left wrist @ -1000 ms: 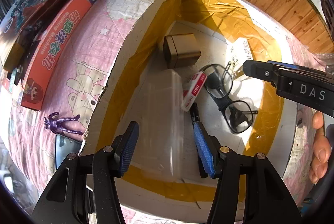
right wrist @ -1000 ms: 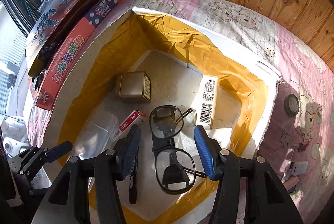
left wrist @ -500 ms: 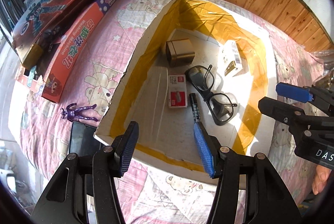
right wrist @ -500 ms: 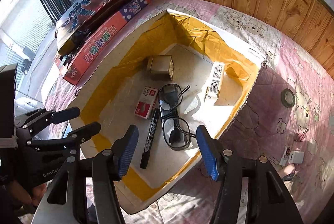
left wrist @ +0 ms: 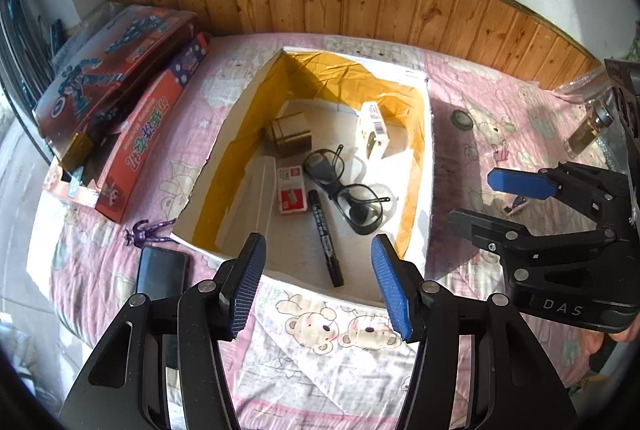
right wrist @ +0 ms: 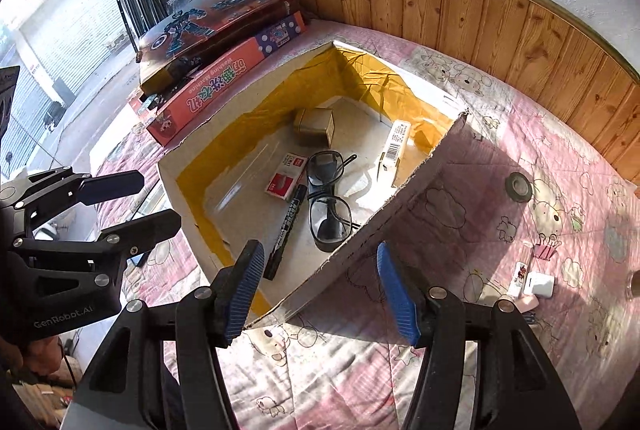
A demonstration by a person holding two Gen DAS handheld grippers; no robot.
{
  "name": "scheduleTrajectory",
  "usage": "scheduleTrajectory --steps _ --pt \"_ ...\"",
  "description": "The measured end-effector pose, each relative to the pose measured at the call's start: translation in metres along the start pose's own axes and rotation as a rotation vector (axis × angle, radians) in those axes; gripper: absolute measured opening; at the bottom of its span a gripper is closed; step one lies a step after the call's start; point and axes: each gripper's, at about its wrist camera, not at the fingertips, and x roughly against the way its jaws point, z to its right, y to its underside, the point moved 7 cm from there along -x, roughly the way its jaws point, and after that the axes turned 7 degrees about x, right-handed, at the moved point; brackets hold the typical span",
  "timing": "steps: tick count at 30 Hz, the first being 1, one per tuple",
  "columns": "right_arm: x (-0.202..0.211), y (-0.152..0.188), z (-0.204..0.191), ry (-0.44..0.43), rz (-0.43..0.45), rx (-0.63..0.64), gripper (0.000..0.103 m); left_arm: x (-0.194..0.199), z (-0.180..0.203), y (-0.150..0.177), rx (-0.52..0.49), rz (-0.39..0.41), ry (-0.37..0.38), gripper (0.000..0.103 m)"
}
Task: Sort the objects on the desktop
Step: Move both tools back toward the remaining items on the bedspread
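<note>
Clear box (left wrist: 256, 201) barely discernible

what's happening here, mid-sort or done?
Mid-sort, between picks. Both grippers, left and right, are open and empty above the near edge of the box. In it lie glasses, a marker, a red staple box, a brass tin and a white carton. A phone, purple figure and tape roll lie on the pink quilt.

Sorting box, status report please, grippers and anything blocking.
Left gripper open, empty; right gripper open, empty, jaws just widening. Box holds glasses, marker. Phone outside. Nothing blocking.
</note>
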Motion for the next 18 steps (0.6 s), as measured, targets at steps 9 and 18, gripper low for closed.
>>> scheduleTrajectory --steps 9,18 --pt "0.024 0.052 0.024 0.001 0.177 -0.108 0.06 0.001 0.058 0.016 -0.084 0.061 0.086 0.058" --pt "0.037 0.116 0.09 0.056 0.284 -0.35 0.06 -0.033 0.13 0.024 -0.125 0.007 0.194 0.058"
